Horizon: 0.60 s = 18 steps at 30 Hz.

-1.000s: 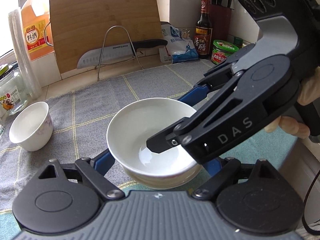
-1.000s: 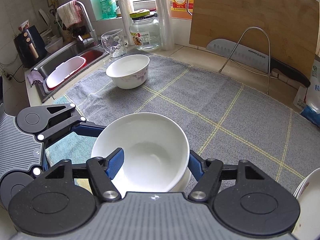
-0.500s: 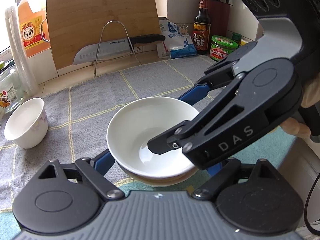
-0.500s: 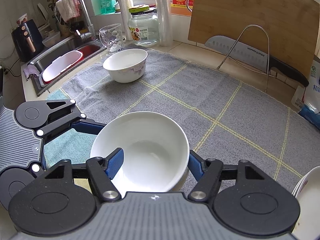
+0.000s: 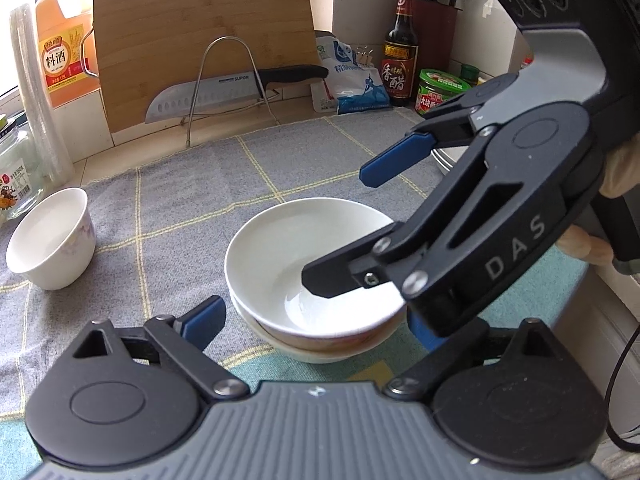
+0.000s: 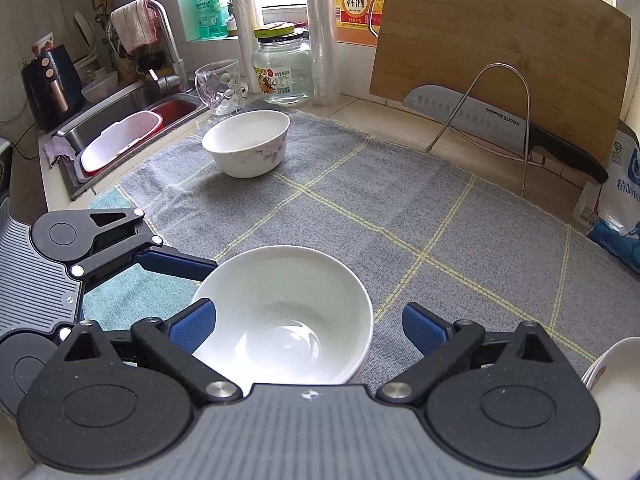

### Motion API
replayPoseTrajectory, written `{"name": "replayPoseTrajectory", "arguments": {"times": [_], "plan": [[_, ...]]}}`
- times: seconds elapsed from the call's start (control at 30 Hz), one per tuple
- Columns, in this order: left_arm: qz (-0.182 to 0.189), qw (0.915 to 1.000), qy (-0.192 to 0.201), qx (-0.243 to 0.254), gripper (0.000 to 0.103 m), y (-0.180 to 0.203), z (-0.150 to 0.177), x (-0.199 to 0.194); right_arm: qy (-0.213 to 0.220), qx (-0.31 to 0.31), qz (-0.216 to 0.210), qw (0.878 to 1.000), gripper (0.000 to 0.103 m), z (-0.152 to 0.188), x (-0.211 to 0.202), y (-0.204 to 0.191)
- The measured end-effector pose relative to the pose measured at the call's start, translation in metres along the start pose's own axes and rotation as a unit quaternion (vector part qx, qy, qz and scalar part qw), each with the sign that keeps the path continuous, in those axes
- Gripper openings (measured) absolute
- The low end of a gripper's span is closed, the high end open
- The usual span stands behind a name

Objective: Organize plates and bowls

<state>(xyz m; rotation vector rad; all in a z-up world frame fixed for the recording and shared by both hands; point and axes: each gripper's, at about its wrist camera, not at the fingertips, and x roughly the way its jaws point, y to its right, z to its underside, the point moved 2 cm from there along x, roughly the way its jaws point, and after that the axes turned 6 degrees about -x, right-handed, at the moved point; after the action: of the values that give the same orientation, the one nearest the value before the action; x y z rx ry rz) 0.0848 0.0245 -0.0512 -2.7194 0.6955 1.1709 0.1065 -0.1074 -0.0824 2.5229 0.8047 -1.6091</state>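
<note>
A white bowl (image 5: 308, 248) sits nested in another bowl (image 5: 320, 354) on the grey cloth, also shown in the right wrist view (image 6: 288, 316). My right gripper (image 6: 308, 320) is open, its blue pads standing clear on either side of the stacked bowls; it shows in the left wrist view (image 5: 352, 224) reaching over the bowl. My left gripper (image 5: 316, 324) is open around the stack from the near side; its right finger is hidden. A flowered white bowl (image 5: 50, 240) stands apart at the left, far left in the right wrist view (image 6: 248, 142).
A knife (image 5: 236, 88) on a wire stand leans against a cutting board (image 5: 200, 40) at the back. Bottles, a green-lidded jar (image 5: 442, 90) and a blue bag stand at the back right. A sink (image 6: 120, 132), glass mug (image 6: 220, 86) and jar lie far left. White dishes (image 6: 612, 392) sit at the right.
Both grippers have opened and let go of the white bowl, which now rests nested in the lower bowl. Both have drawn back slightly.
</note>
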Motion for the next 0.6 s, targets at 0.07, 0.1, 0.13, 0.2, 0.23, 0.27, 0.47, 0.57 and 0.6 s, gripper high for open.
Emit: {"name": "replayPoseTrajectory", "arguments": {"times": [0.07,0.1,0.13,0.2,0.23,0.27,0.47,0.57,0.6], "plan": [[0.005,1.0000,0.002,-0.006,0.097,-0.004,0.001,-0.007,0.004,-0.001,0.001,1.000,0.103,-0.002,-0.002,0.000],[0.007,0.9999,0.004,-0.008,0.097,-0.006,0.002,-0.011,0.005,-0.002,0.000,1.000,0.103,-0.004,-0.003,0.000],[0.006,0.9999,0.006,-0.010,0.097,-0.008,0.003,-0.015,0.007,-0.001,-0.002,1.000,0.103,-0.005,-0.004,-0.001],[-0.001,0.9999,0.010,-0.014,0.097,-0.014,0.005,-0.022,0.011,-0.002,-0.007,1.000,0.103,-0.010,-0.006,-0.002],[-0.007,0.9998,0.011,-0.015,0.097,-0.018,0.006,-0.025,0.013,-0.005,-0.007,1.000,0.103,-0.012,-0.006,-0.003],[-0.014,0.9997,0.013,-0.017,0.097,-0.022,0.007,-0.027,0.015,-0.008,-0.008,1.000,0.103,-0.015,-0.007,-0.004],[-0.071,0.9961,0.023,-0.047,0.097,-0.063,0.014,-0.033,0.020,-0.019,-0.019,0.999,0.103,-0.035,0.003,-0.011],[-0.102,0.9920,0.028,-0.068,0.097,-0.088,0.017,-0.031,0.019,-0.026,-0.025,0.999,0.103,-0.048,0.013,-0.015],[-0.110,0.9908,0.030,-0.073,0.097,-0.095,0.018,-0.031,0.019,-0.027,-0.026,0.999,0.103,-0.052,0.016,-0.016]]}}
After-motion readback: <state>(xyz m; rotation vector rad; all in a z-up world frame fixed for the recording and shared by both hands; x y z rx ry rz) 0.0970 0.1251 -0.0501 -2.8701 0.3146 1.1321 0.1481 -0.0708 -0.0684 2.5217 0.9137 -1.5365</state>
